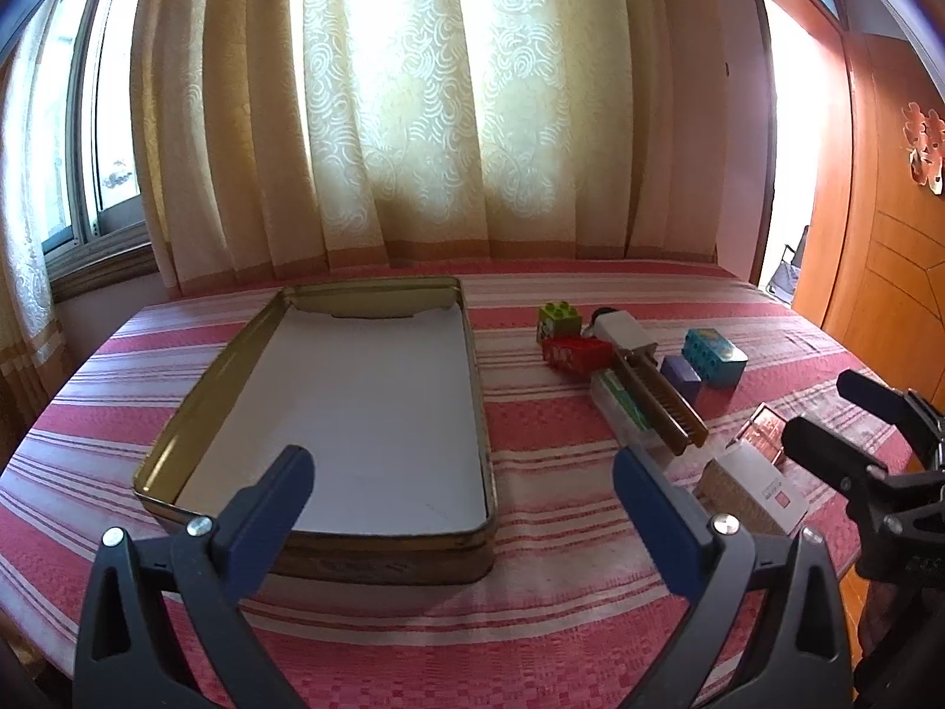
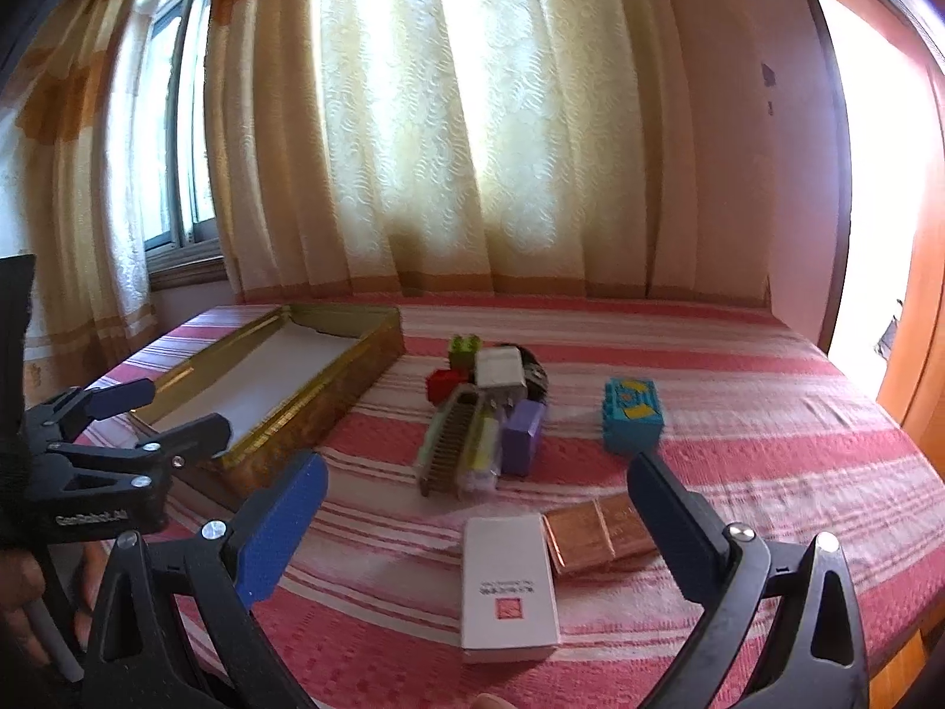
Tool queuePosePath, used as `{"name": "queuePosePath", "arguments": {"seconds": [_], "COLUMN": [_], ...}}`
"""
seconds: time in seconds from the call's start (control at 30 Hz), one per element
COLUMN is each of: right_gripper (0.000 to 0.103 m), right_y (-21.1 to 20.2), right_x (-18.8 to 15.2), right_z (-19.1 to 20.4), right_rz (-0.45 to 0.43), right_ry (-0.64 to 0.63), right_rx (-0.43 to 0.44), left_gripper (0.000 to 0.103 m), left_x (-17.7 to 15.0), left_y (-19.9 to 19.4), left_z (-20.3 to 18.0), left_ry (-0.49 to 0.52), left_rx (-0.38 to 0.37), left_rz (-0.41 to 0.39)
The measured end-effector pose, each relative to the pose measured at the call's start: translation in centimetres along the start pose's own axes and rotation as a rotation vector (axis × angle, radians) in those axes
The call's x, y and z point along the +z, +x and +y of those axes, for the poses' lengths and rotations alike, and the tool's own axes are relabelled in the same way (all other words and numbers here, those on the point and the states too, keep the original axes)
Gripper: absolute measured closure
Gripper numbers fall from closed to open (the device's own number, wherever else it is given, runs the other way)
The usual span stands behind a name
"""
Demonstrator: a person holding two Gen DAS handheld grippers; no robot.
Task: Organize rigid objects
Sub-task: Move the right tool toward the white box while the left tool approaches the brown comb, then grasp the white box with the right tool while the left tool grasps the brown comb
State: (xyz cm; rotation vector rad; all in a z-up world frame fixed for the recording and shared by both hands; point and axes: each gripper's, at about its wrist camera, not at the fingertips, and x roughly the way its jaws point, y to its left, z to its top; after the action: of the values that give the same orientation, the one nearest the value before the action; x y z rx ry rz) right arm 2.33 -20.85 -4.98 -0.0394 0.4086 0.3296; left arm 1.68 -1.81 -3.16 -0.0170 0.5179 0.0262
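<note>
A gold tin tray (image 1: 177,437) with a white liner lies on the striped cloth; it also shows in the right wrist view (image 2: 331,396). Right of it lies a cluster: green brick (image 1: 558,316), red brick (image 1: 576,353), white plug (image 1: 620,331), brown comb (image 1: 664,405), clear case (image 1: 620,413), purple block (image 1: 682,376), cyan brick (image 1: 714,354). A white box (image 2: 509,585) and a copper box (image 2: 599,534) lie between my right fingers. My left gripper (image 1: 463,478) is open over the tray's near end. My right gripper (image 2: 478,493) is open above the white box.
The table edge runs close in front of both grippers. Curtains (image 1: 443,118) hang behind the table, with a window (image 1: 88,136) at the left and a wooden door (image 1: 874,224) at the right. The left gripper shows at the left of the right wrist view (image 2: 136,413).
</note>
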Motion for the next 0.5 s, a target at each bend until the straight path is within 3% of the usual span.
{"name": "queuePosePath", "arguments": {"seconds": [0.5], "right_gripper": [0.002], "right_y": [2.0], "right_x": [-3.8], "right_z": [-1.4], "right_rz": [0.109], "right_ry": [-0.002], "right_rx": [0.012], "left_gripper": [0.0], "left_x": [-0.4], "left_y": [1.4], "left_z": [-1.6], "left_ry": [0.014], "left_rx": [-0.052], "left_rz": [0.033]}}
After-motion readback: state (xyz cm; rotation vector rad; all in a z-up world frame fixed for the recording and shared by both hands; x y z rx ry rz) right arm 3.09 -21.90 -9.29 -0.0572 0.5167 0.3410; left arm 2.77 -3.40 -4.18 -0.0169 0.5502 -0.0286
